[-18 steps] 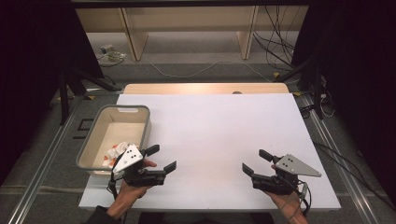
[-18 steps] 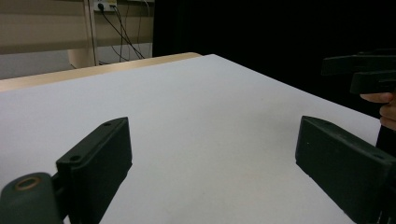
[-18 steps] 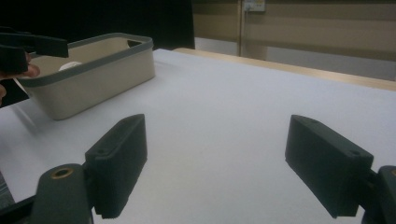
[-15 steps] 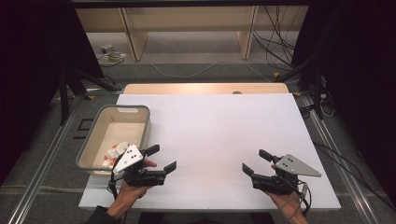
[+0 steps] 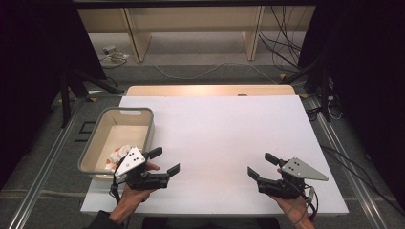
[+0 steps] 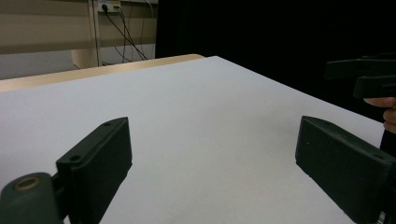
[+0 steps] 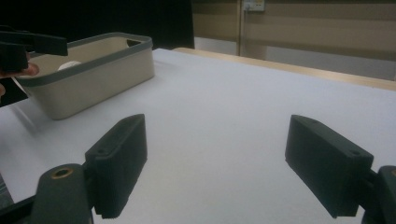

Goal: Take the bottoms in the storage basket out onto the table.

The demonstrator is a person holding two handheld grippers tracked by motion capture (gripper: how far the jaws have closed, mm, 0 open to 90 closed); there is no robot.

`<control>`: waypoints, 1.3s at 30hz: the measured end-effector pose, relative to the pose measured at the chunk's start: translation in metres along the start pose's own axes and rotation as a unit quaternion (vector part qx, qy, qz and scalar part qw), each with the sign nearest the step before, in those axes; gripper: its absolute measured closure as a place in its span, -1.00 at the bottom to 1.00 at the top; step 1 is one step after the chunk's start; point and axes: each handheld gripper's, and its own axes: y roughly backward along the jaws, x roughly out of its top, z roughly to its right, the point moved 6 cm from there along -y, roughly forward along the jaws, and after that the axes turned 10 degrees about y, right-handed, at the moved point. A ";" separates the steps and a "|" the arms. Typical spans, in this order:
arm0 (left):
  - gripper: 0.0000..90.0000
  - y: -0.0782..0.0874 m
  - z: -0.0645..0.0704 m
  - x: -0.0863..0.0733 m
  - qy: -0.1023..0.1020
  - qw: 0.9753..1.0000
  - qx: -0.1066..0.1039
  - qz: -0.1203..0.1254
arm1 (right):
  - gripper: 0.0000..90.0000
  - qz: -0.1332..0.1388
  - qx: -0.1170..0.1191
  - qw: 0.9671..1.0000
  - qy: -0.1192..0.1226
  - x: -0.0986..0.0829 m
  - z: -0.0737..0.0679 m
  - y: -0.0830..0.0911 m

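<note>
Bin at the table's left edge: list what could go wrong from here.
1. The bin sits right at the white table's left edge; a sideways nudge from the left tongs could tip it off.
2. Both tongs are open and empty; the crumpled items lie low inside, so a grab may scrape the wall.

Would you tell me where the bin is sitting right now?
In the high view the bin stands at the table's left edge, just beyond the left gripper; small items lie in its near end.

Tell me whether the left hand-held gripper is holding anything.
No. The left hand-held gripper stands open, with bare white table between its jaws.
</note>
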 end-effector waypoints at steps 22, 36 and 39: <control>-0.77 -0.001 -0.012 0.016 0.014 0.999 0.029 0.000 | -0.52 -0.001 -0.003 1.000 -0.002 -0.001 0.000 -0.001; -0.77 -0.012 -0.021 0.036 0.019 0.999 0.050 0.002 | -0.52 -0.002 -0.002 1.000 -0.005 -0.001 -0.001 -0.001; -0.77 -0.015 -0.022 0.037 0.017 0.999 0.052 -0.001 | -0.52 -0.001 -0.001 1.000 -0.002 -0.001 -0.001 -0.001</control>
